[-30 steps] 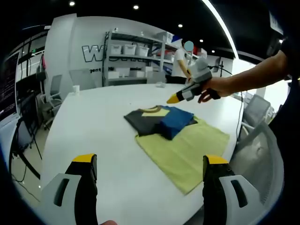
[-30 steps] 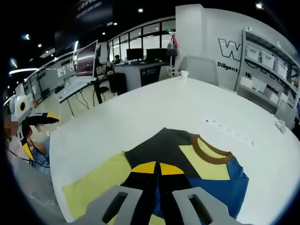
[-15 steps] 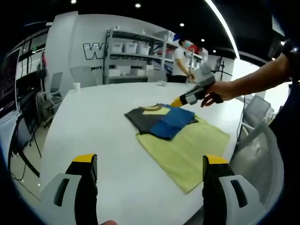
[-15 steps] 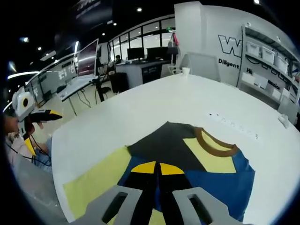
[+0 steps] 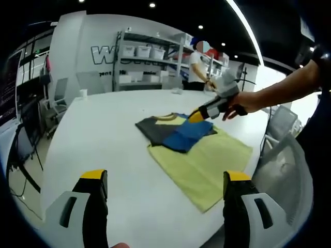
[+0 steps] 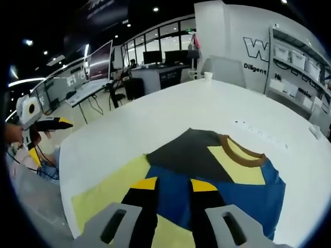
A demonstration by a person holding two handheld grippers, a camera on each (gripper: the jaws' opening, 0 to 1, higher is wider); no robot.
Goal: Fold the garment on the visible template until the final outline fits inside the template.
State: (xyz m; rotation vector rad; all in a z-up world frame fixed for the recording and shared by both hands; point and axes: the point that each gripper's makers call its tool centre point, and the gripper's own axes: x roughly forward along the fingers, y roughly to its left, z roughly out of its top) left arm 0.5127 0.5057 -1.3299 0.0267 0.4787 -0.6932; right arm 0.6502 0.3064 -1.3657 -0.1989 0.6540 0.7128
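The folded garment (image 5: pixel 176 132), dark grey, blue and pale yellow with a brown collar, lies on the far end of a yellow-green template (image 5: pixel 204 165) on the white table (image 5: pixel 103 139). My left gripper (image 5: pixel 165 178) is held wide open well short of the template, with nothing between its jaws. A hand holds my right gripper (image 5: pixel 196 115) with its yellow tips low over the garment's blue far side. In the right gripper view, my right gripper (image 6: pixel 174 184) stands open over the blue panel of the garment (image 6: pixel 227 173), and the template (image 6: pixel 106 194) runs to the lower left.
Shelves with white bins (image 5: pixel 142 54) and a person (image 5: pixel 198 64) stand beyond the table. A cup (image 6: pixel 208 76) sits near the far table edge. Desks with monitors (image 6: pixel 98 64) and office chairs (image 5: pixel 59 103) lie around it. The left gripper (image 6: pixel 41 123) shows at the left.
My right gripper's jaws, shut together before, have parted over the blue panel, and it sits a little lower and closer to the garment. The left gripper has hardly moved.
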